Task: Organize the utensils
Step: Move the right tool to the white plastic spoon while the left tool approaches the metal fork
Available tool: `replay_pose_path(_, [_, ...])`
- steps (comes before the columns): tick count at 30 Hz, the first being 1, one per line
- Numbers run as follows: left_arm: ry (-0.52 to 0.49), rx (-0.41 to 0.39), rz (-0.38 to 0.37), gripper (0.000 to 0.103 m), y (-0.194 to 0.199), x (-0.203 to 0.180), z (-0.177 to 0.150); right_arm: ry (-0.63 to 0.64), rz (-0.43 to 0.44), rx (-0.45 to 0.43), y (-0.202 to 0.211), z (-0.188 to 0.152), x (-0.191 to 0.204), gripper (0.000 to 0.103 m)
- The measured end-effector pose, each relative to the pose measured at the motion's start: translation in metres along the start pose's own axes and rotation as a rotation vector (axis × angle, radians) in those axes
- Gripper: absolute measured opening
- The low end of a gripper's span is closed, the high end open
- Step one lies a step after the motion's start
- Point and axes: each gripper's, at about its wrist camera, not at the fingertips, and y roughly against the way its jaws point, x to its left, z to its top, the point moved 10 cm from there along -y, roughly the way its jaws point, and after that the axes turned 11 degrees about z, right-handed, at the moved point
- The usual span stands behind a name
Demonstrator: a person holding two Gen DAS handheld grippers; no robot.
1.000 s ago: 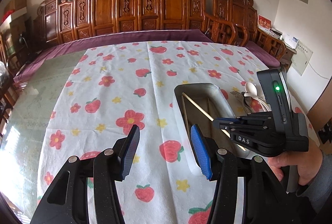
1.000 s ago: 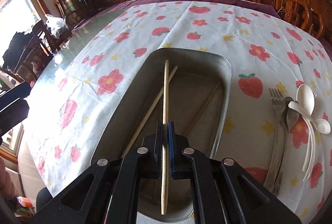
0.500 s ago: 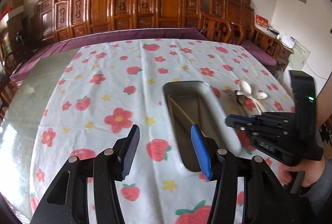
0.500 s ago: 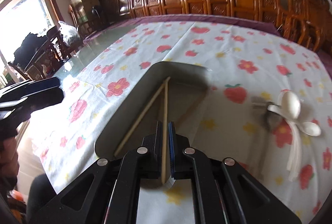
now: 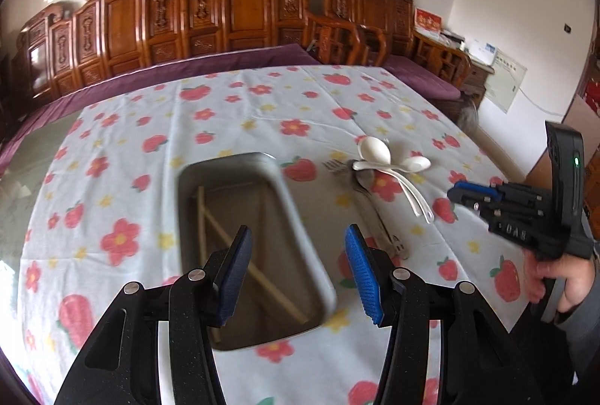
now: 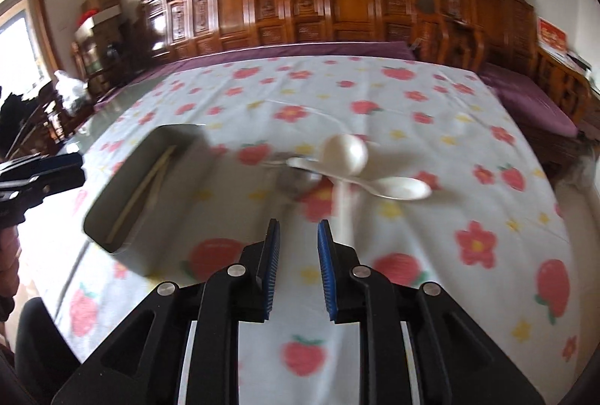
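Observation:
A metal tray (image 5: 292,202) (image 6: 112,202) sits on the strawberry-print cloth with two wooden chopsticks (image 5: 232,240) (image 6: 146,187) lying inside it. To its right lie white plastic spoons (image 5: 378,153) (image 6: 348,153), a metal fork (image 5: 337,168) and a metal spoon (image 6: 296,180), piled together. My left gripper (image 5: 296,277) hangs open over the near end of the tray, nothing between its pads. My right gripper (image 6: 298,255) (image 5: 465,197) is over the cloth right of the tray, short of the spoons; its jaws are opening and nothing is between them.
The table cloth (image 5: 262,112) covers a glass-topped table with bare glass (image 5: 33,157) at the left. Carved wooden chairs (image 5: 240,3) line the far side. A person's hand (image 5: 562,277) holds the right gripper at the right edge.
The right gripper let go of the chopstick, which now lies in the tray, and swung right toward the spoons with its jaws parting. The left gripper moved right over the tray.

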Motion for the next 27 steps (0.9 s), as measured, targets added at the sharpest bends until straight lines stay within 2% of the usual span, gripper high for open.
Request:
replay_pose_path(4, [-0.029, 0.024, -0.009, 0.049, -0.014, -0.022, 0.000, -0.031, -0.026, 0.004, -0.007, 0.000, -0.037, 0.032])
replay_pose_path(9, [-0.048, 0.030, -0.025, 0.049, -0.020, -0.042, -0.001, 0.013, -0.064, 0.033, -0.023, 0.013, -0.067, 0.033])
replay_pose_path(13, [-0.056, 0.037, -0.039, 0.049, -0.021, -0.055, -0.005, 0.071, -0.052, 0.091, -0.045, 0.034, -0.082, 0.033])
replay_pose_path(18, [-0.049, 0.046, -0.048, 0.049, -0.023, -0.064, -0.011, 0.051, -0.017, 0.137, -0.073, 0.056, -0.096, 0.033])
replay_pose_path(23, [-0.055, 0.049, -0.058, 0.049, -0.022, -0.071, -0.014, 0.048, -0.064, 0.229, -0.098, 0.050, -0.112, 0.033])
replay_pose_path(27, [-0.056, 0.055, -0.063, 0.049, -0.024, -0.073, -0.017, 0.002, -0.028, 0.271, -0.100, 0.034, -0.117, 0.033])
